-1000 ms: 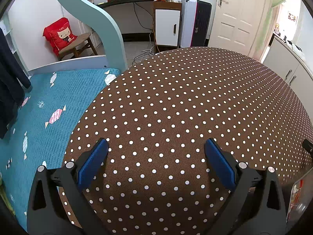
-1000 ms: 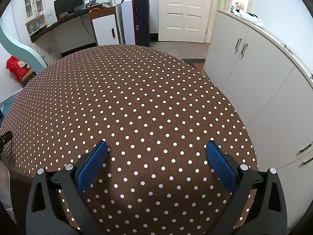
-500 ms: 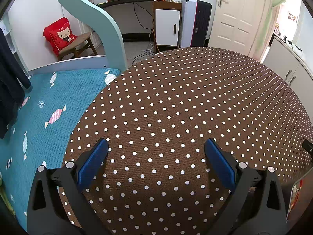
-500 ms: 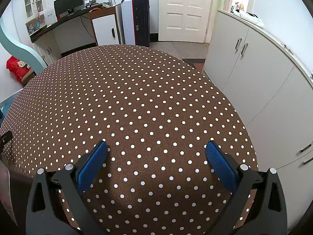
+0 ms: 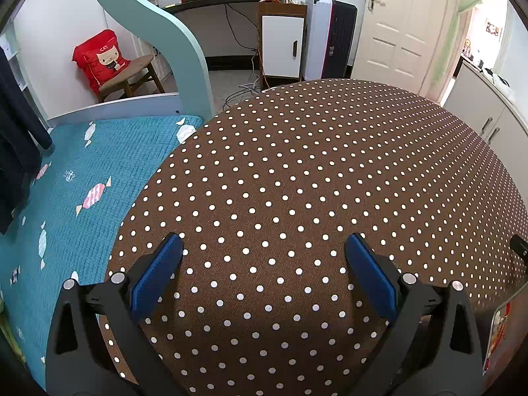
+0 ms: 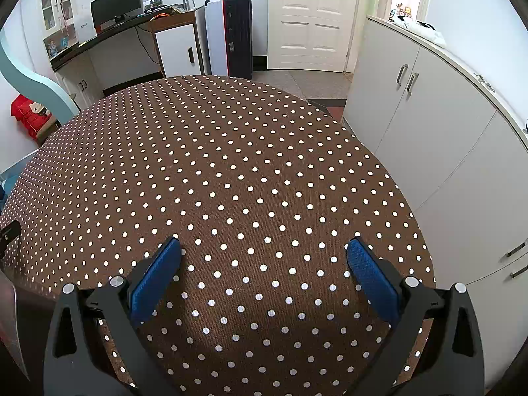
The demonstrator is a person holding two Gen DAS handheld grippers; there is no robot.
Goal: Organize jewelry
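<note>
No jewelry shows clearly in either view. My left gripper (image 5: pixel 264 250) hovers open over a round table with a brown, white-dotted cloth (image 5: pixel 313 165), nothing between its blue pads. My right gripper (image 6: pixel 264 250) is open too, above the same tablecloth (image 6: pixel 231 165) near its right edge. At the lower right edge of the left wrist view, a clear case with something red inside (image 5: pixel 498 333) is partly cut off. A dark box and a clear panel (image 6: pixel 10 313) sit at the lower left edge of the right wrist view; their contents are hidden.
A bed with a teal blanket (image 5: pixel 82 181) lies left of the table, with a curved teal frame (image 5: pixel 178 49) behind. White cabinets (image 6: pixel 445 132) stand close to the table's right edge. A desk, a white cupboard, a suitcase and a door are at the back.
</note>
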